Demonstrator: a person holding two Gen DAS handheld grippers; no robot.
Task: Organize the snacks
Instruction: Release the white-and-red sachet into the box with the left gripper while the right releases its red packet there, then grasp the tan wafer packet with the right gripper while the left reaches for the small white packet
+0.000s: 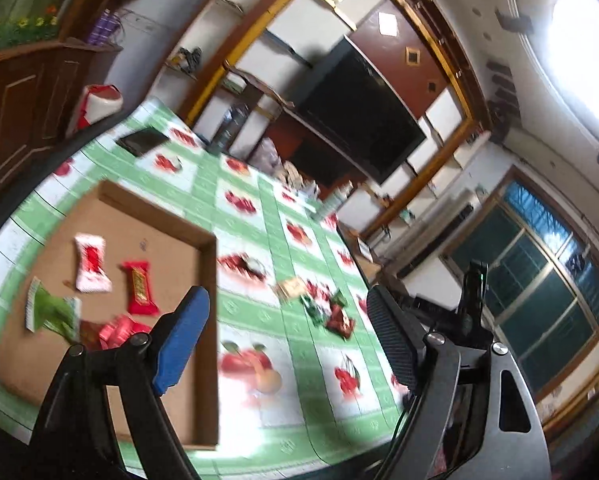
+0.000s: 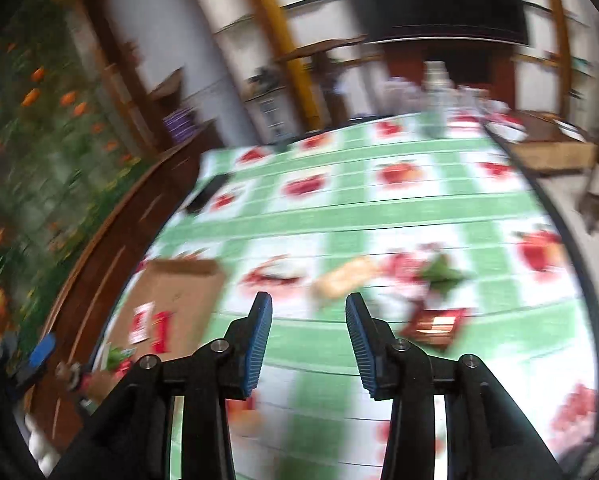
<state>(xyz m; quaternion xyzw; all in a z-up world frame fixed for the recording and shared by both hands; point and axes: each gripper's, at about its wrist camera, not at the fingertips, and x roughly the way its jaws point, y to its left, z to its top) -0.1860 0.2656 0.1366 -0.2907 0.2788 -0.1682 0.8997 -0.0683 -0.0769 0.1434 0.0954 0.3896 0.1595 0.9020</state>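
Note:
A shallow cardboard tray [image 1: 203,280] lies on the green fruit-print tablecloth [image 1: 259,312]. In it lie a white-and-red packet [image 1: 91,263], a red packet [image 1: 140,288], a green packet [image 1: 53,312] and small red packets [image 1: 119,330]. A loose pile of snacks [image 1: 323,304] lies on the cloth to the tray's right. My left gripper [image 1: 287,304] is open and empty above the tray's right edge. In the right wrist view, my right gripper [image 2: 308,304] is open and empty above the cloth, near a tan packet [image 2: 345,276], a green packet [image 2: 443,272] and a dark red packet [image 2: 435,326]. The tray [image 2: 179,292] shows at the left.
A black flat device [image 1: 143,141] lies at the far side of the table. A wooden cabinet [image 1: 27,92] stands beyond the table's left edge. A dark screen [image 1: 359,120] and shelves stand at the back. Bottles [image 2: 435,96] stand at the table's far end.

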